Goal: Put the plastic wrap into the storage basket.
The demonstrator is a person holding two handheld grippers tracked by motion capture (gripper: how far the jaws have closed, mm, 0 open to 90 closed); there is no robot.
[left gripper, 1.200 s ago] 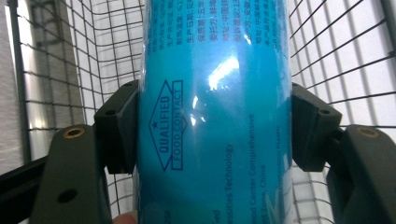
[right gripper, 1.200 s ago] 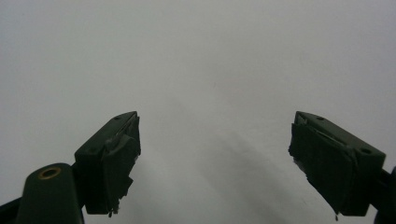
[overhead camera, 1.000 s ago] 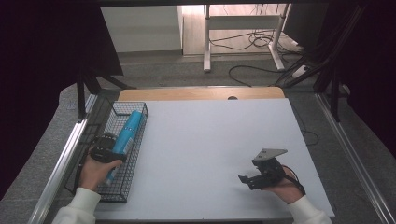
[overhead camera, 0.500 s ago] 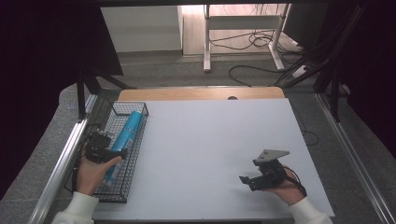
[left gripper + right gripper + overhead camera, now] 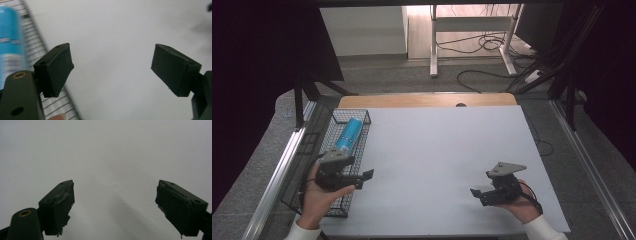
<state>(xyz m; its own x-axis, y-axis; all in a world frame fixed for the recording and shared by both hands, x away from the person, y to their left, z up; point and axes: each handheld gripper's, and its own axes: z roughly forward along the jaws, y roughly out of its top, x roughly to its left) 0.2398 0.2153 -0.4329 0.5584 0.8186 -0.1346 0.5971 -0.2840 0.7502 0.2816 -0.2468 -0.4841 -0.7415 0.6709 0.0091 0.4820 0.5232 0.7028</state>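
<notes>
A blue can lies lengthwise in the black wire basket at the table's left edge. My left gripper hovers over the basket's near right rim and points toward the white tabletop. Its jaws are open with nothing between them, and they have just been closing slightly after springing wide. In the left gripper view the open left gripper faces bare white surface, with the blurred can and basket wires at the left. My right gripper rests low at the near right, open and empty; its own view of the right gripper looks onto plain white table.
The white tabletop spreads between the two hands. A wooden strip runs along its far edge. Metal rails flank the table, and cables and a desk frame lie on the floor beyond.
The left gripper opened off the can's near end, rose and swung right, out toward the basket's right rim. The can stays in the basket. The right gripper has kept still.
</notes>
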